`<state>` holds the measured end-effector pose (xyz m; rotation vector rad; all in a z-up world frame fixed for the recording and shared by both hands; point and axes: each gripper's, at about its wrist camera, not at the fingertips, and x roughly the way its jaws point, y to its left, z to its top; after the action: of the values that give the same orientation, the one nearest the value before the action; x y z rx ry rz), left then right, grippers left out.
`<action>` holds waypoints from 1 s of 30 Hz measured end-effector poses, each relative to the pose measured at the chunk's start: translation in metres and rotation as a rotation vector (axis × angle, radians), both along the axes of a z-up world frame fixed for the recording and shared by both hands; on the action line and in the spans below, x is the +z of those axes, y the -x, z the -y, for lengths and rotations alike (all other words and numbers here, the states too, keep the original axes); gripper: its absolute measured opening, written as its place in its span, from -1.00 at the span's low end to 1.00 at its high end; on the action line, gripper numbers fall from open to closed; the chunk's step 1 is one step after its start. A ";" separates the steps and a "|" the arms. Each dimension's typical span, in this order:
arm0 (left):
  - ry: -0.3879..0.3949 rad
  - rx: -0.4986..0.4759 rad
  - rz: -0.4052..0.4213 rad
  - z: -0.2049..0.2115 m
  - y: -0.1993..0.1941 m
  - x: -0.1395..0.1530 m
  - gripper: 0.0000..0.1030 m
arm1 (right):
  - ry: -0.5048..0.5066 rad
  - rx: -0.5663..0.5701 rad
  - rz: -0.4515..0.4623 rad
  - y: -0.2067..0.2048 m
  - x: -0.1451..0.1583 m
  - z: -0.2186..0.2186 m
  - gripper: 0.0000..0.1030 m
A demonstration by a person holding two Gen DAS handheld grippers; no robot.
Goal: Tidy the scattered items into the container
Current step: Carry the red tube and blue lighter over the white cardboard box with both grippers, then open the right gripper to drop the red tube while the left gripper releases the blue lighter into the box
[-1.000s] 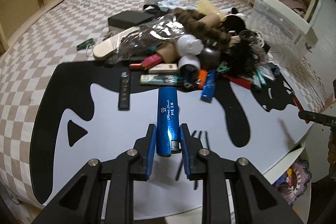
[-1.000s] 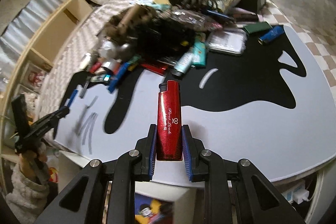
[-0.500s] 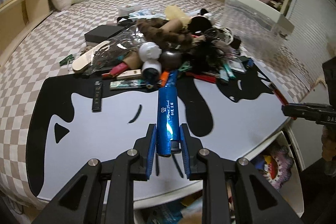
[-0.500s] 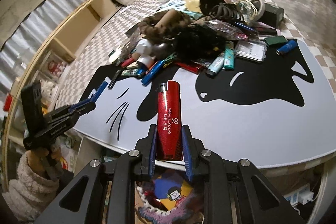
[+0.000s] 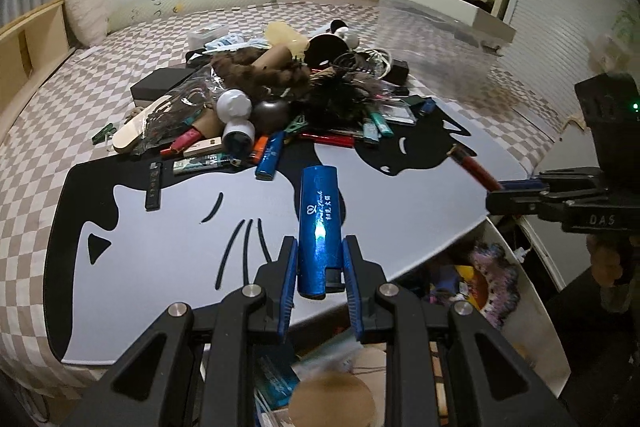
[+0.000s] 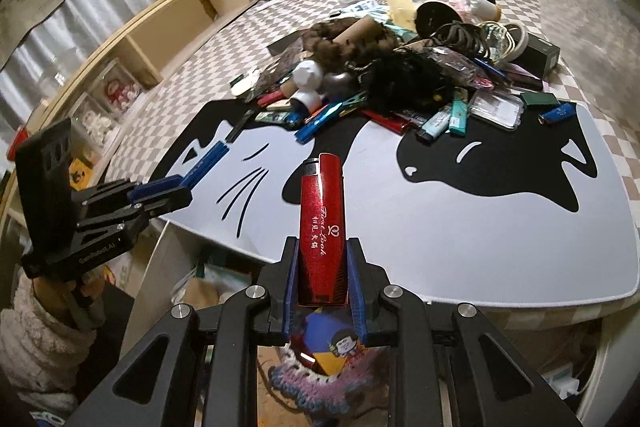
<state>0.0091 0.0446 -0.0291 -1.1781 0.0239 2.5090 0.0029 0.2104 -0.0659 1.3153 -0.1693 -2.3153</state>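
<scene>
The glossy blue lighter (image 5: 319, 231) sat pinched in the left gripper (image 5: 319, 269) and the sparkly red lighter (image 6: 322, 227) in the right gripper (image 6: 322, 273), both drawn back past the cat-print mat's (image 5: 168, 251) near edge. A second earlier they hung over the mat; now the white container (image 5: 532, 311) of oddments lay below, so drops looked close.

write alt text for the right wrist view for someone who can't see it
The right gripper is clamped on a red lighter, held over the near edge of a grey mat with a black cat design. Behind lies a heap of lighters and clutter; at left, the left gripper holds a blue lighter.
</scene>
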 end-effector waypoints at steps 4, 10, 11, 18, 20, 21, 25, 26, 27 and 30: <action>0.009 -0.005 0.003 -0.002 -0.010 -0.001 -0.56 | -0.013 0.017 -0.002 -0.010 -0.001 0.005 -0.54; 0.036 -0.013 0.020 -0.005 -0.029 -0.005 -0.56 | -0.027 0.035 -0.011 -0.027 -0.002 0.012 -0.54; 0.036 -0.014 0.021 -0.005 -0.032 -0.006 -0.56 | -0.030 0.039 -0.012 -0.030 -0.002 0.014 -0.54; 0.044 -0.020 0.039 -0.005 -0.052 -0.010 -0.56 | -0.039 0.058 -0.002 -0.046 -0.008 0.021 -0.54; 0.050 -0.025 0.044 -0.005 -0.056 -0.011 -0.56 | -0.040 0.059 0.003 -0.050 -0.010 0.022 -0.54; 0.050 -0.028 0.045 -0.005 -0.058 -0.012 -0.56 | -0.041 0.059 0.005 -0.052 -0.011 0.023 -0.54; 0.054 -0.040 0.053 -0.007 -0.066 -0.013 -0.56 | -0.044 0.060 0.015 -0.060 -0.015 0.025 -0.54; 0.055 -0.044 0.055 -0.008 -0.067 -0.014 -0.56 | -0.044 0.060 0.018 -0.062 -0.016 0.025 -0.54; 0.057 -0.049 0.058 -0.009 -0.069 -0.015 -0.56 | -0.045 0.061 0.020 -0.064 -0.017 0.026 -0.54; 0.059 -0.062 0.071 -0.011 -0.075 -0.019 -0.56 | -0.041 0.062 0.032 -0.069 -0.020 0.026 -0.54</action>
<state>0.0842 0.0558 -0.0478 -1.2690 0.1148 2.4266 0.0722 0.1840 -0.0863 1.3592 -0.0906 -2.2578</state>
